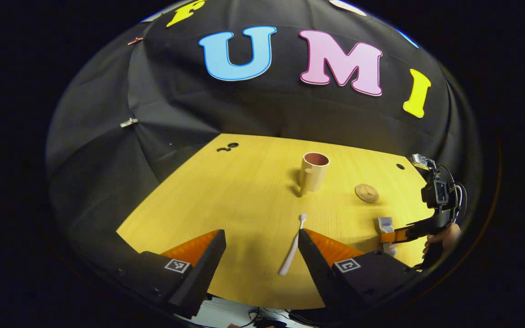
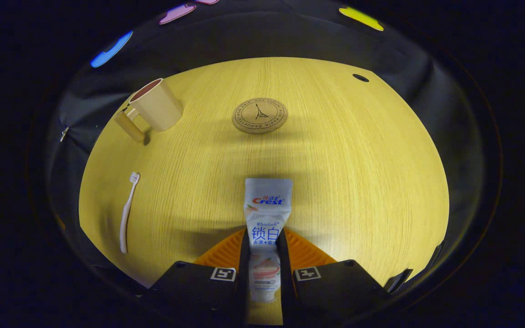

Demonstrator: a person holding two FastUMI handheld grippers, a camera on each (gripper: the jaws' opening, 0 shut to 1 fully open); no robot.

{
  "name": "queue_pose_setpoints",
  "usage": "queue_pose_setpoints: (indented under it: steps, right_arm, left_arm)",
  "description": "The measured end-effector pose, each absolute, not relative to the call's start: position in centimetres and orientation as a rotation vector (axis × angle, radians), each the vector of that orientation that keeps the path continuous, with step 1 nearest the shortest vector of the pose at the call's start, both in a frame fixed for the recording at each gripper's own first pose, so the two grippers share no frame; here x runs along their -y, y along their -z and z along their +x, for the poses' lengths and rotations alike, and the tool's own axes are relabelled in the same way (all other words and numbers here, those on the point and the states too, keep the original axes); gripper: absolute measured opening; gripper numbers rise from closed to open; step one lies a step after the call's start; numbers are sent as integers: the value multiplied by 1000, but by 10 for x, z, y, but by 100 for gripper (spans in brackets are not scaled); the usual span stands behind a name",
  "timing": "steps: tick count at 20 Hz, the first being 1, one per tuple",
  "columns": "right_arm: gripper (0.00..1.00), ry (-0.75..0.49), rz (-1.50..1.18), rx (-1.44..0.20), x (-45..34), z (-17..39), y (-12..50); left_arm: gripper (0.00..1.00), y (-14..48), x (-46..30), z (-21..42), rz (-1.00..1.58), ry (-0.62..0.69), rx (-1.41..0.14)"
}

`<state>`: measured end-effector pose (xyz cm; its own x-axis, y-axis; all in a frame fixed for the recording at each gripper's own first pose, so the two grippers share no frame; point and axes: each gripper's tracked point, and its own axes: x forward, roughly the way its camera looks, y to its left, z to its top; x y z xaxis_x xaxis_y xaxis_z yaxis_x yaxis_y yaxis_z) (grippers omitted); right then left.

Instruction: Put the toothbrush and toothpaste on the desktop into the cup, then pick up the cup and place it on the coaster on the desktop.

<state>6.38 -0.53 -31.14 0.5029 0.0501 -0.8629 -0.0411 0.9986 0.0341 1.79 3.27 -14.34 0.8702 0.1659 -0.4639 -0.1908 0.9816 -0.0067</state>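
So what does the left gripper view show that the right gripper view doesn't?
The left gripper view adds the right claw seen from outside, the hand holding it, and the open left claw near the toothbrush. The right gripper view adds a close-up: both fingers pressing the toothpaste, and the tower drawing on the coaster. Shared: cup, toothbrush, toothpaste, coaster, desk.

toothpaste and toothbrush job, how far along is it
Nothing is finished yet: the beige plastic cup stands empty on the yellow wooden desktop, away from the round cork coaster. In hand: the right tongs are closed on the white toothpaste tube, which lies on the desktop. The left tongs are open beside the white toothbrush. Left: both items into the cup, then the cup onto the coaster.
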Motion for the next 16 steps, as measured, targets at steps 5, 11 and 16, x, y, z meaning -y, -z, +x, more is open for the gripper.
queue_pose_setpoints:
  steps: [5, 11, 16]
  right_arm:
    - [31, -75, 8, -989, 16, 65, 289]
    - [31, -103, 33, -958, 24, 56, 266]
    - [31, -121, 26, -916, 33, 49, 248]
  left_arm:
    - [100, 177, -25, 35, -55, -108, -560]
    - [99, 222, -8, 67, -35, -41, -661]
    - [99, 255, -4, 79, -10, -6, -799]
